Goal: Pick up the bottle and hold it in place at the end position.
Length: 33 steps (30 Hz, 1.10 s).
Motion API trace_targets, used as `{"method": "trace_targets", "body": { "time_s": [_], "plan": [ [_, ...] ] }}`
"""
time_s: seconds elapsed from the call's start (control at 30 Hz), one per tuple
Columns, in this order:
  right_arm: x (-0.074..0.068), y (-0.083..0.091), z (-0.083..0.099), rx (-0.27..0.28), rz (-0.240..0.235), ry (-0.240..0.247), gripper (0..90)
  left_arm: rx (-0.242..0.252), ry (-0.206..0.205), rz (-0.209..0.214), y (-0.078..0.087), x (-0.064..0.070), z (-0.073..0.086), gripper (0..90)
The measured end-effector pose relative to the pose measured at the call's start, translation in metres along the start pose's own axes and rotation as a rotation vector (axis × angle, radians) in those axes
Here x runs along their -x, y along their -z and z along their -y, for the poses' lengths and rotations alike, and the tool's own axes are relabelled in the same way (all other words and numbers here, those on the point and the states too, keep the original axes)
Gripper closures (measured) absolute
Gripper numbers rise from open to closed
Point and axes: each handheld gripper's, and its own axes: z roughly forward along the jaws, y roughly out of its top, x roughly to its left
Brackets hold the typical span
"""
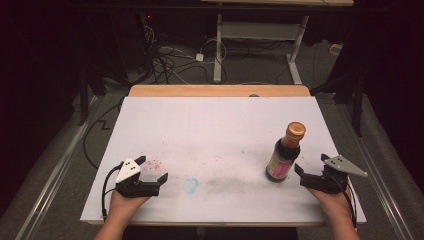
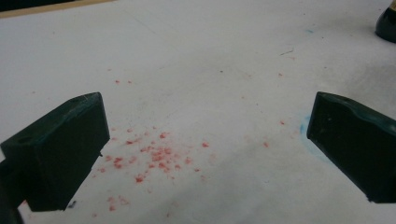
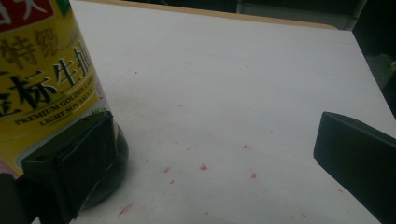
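Note:
A dark soy sauce bottle [image 1: 284, 156] with a yellow label and copper cap stands upright on the white table top [image 1: 215, 125], right of centre. My right gripper [image 1: 311, 164] rests just right of it, open with nothing between its jaws. In the right gripper view the bottle [image 3: 44, 79] looms at the left, just past the left jaw, outside the gap of the right gripper [image 3: 215, 135]. My left gripper [image 1: 152, 168] sits open near the front left, over bare table. In the left gripper view the left gripper [image 2: 208, 107] stands wide apart, and the bottle's base [image 2: 387, 23] shows far off.
Red specks [image 2: 156, 156] and a faint blue smudge [image 1: 190, 185] mark the white surface by the left gripper. A wooden strip [image 1: 220, 90] edges the far side. Beyond it lie floor cables [image 1: 170, 60] and another table's legs [image 1: 218, 50].

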Motion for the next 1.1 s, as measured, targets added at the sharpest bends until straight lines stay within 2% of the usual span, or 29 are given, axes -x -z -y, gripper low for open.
{"method": "trace_targets", "body": {
  "time_s": [0.17,0.5,0.57,0.63,0.73,0.97,1.1],
  "plan": [
    [0.000,0.002,0.002,-0.004,-0.001,0.001,0.3,0.012,0.020,0.000,0.000,0.000,-0.002,0.0],
    [0.003,0.009,0.000,0.009,-0.007,-0.018,0.6,0.011,-0.004,0.003,-0.001,0.001,-0.002,0.0],
    [0.000,0.014,-0.004,0.023,-0.035,-0.031,0.9,0.014,0.012,0.020,-0.001,-0.001,-0.003,0.0],
    [-0.006,0.020,-0.009,0.041,-0.051,-0.026,1.2,0.002,0.017,0.011,-0.002,-0.002,-0.001,0.0],
    [-0.013,0.027,-0.016,0.077,-0.085,-0.018,2.1,-0.009,0.005,0.010,-0.003,-0.001,0.000,0.0],
    [-0.028,0.029,-0.023,0.084,-0.157,-0.002,1.6,-0.039,-0.002,0.014,-0.004,-0.001,0.002,0.0],
    [-0.035,0.028,-0.025,0.086,-0.178,0.010,1.5,-0.034,-0.002,0.010,-0.004,-0.001,0.002,0.0]
  ]
}}
